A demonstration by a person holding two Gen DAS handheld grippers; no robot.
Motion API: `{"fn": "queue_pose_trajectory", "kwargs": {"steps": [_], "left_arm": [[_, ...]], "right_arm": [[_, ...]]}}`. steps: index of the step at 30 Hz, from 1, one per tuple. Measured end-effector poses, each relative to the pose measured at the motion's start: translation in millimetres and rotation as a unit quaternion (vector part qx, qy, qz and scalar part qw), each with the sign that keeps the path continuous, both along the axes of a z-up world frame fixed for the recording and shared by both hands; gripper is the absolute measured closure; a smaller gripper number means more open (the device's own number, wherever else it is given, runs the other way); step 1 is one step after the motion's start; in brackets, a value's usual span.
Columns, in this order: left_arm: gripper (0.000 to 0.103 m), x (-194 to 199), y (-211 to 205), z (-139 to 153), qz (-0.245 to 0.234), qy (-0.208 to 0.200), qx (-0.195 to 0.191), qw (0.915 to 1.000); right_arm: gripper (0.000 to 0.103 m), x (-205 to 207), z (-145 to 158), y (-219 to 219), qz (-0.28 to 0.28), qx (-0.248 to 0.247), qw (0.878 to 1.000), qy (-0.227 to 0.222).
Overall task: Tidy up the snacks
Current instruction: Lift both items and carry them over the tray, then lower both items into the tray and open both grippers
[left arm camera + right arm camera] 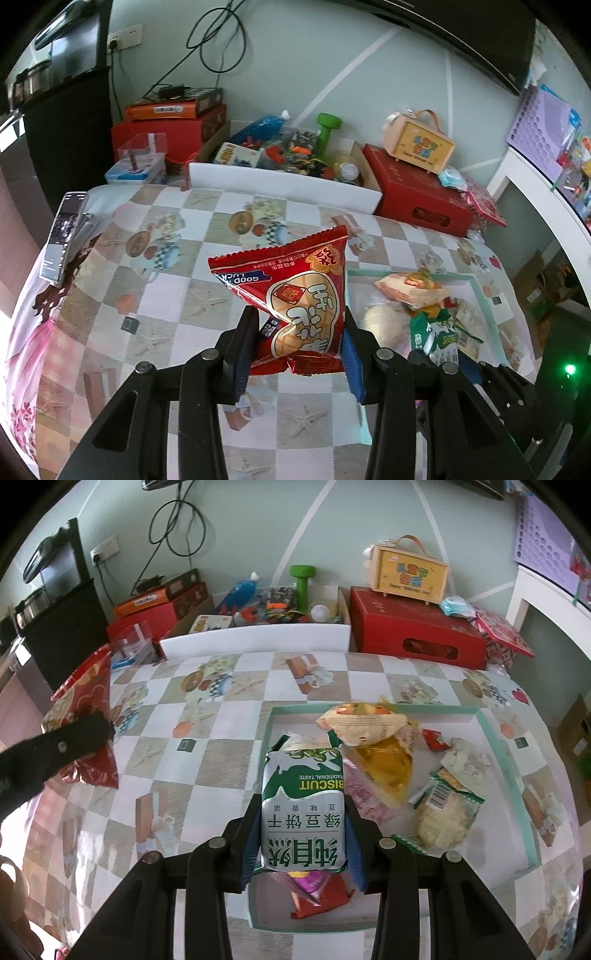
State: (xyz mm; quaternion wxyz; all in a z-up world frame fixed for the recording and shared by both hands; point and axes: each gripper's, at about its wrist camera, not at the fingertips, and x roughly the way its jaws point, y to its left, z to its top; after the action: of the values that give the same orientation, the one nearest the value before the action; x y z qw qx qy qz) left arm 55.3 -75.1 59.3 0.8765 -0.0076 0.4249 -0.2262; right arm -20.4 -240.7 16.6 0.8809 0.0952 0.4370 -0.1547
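My left gripper [299,332] is shut on a red snack bag [295,295] and holds it above the checkered tablecloth, left of the tray [480,291]. The bag and left gripper also show at the left of the right wrist view [85,716]. My right gripper [303,830] is shut on a green-and-white biscuit packet [304,805] over the left part of the mint-rimmed tray [491,723]. The same packet shows in the left wrist view [437,336]. Several other snack packs lie in the tray, among them a yellow bag [384,771] and a cracker pack [447,812].
A phone [62,236] lies at the table's left edge. Behind the table stand a white-fronted box of clutter [255,642], red boxes [417,627], a wooden case [406,572] and a green dumbbell [301,587]. A white shelf [535,590] is at the right.
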Motion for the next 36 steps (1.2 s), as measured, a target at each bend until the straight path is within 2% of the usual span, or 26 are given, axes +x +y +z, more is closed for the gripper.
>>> {"fn": "queue_pose_trajectory", "kwargs": {"steps": [5, 10, 18, 28, 36], "left_arm": [[0.059, -6, -14, -1, -0.022, 0.006, -0.004, 0.9997], [0.059, -12, -28, -2, -0.042, 0.009, 0.0, 0.9991], [0.059, -26, -59, -14, -0.082, 0.018, 0.019, 0.9963], [0.059, -32, -88, -27, -0.119, 0.026, 0.017, 0.9924], [0.059, -40, -128, -32, -0.168, 0.017, 0.027, 0.9853]], "right_arm": [[0.06, -7, -1, -19, -0.02, 0.01, 1.0, 0.0], [0.061, -20, 2, -49, -0.062, 0.013, 0.998, -0.004], [0.061, -33, -7, -86, -0.105, 0.03, 0.994, 0.008], [0.061, -37, -11, -92, -0.116, 0.036, 0.992, 0.012], [0.06, -49, -10, -111, -0.145, 0.047, 0.988, 0.005]]}}
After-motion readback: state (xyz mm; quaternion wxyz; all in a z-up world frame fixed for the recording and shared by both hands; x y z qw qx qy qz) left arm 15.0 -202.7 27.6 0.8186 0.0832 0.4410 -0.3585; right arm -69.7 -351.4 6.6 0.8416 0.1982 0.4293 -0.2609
